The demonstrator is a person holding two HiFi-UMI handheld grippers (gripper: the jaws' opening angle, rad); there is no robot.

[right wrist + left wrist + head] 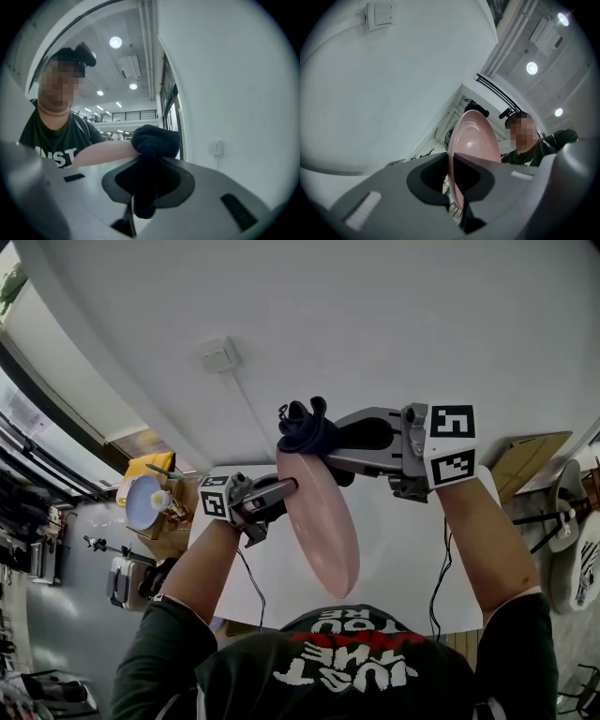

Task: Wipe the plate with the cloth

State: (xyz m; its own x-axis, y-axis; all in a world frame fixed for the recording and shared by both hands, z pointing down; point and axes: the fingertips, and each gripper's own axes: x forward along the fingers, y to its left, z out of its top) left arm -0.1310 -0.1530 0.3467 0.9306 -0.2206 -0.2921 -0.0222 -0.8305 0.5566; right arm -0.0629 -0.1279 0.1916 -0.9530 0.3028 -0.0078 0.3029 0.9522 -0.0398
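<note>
The plate, pink and shallow, is held up on edge in the air above the white desk, well clear of it, between the person's two forearms. The left claw is clamped on its rim at the upper left. In the left gripper view the thin rim is pinched between the two jaws, which stand nearly together with only that edge between them. The right claw is closed on a dark navy cloth, bunched into a wad that sticks out past the fingertips. In the right gripper view the cloth fills the gap between the jaws and hangs a little below them. The wad sits at the plate's far top edge and appears to touch it. The two claws point roughly toward each other, in front of a white wall carrying a wall switch
</note>
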